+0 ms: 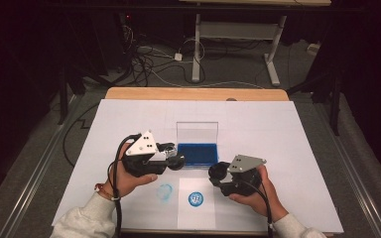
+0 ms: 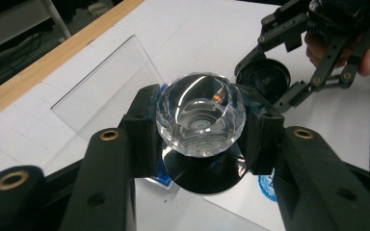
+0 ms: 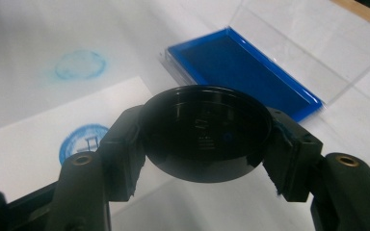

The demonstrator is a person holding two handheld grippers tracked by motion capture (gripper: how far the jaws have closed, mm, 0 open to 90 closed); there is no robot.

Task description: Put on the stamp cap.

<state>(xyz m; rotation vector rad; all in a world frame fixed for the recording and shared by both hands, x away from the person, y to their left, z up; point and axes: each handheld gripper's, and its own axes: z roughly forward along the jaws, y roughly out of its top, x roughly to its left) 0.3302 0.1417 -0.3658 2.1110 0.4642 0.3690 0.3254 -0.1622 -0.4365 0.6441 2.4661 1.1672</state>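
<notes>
From above, my left gripper (image 1: 171, 157) sits just left of the open blue ink pad (image 1: 198, 153), its tip at the pad's left edge with something dark and round at its end. The pad's clear lid (image 1: 197, 132) stands up behind it. My right gripper (image 1: 217, 173) is just below the pad's right corner, carrying a black round cap (image 1: 218, 170). Between and below my two tools lies a white paper sheet (image 1: 196, 215) with a round blue stamp print (image 1: 195, 199); to its left, a fainter blue ring smudge (image 1: 164, 192) marks the white table cover (image 1: 278, 134).

Along my left gripper (image 2: 200, 127), the jaws are clamped on a faceted crystal-knob stamp (image 2: 200, 114), its black disc base beneath. Ahead to the right, my other tool (image 2: 289, 57) holds the cap (image 2: 264, 79).

Along my right gripper (image 3: 206, 139), the jaws are closed on the cap (image 3: 204, 130), hollow side facing me. Beyond it lies the ink pad (image 3: 244, 72); to the left, the print (image 3: 83, 139) and the smudge (image 3: 80, 64).
</notes>
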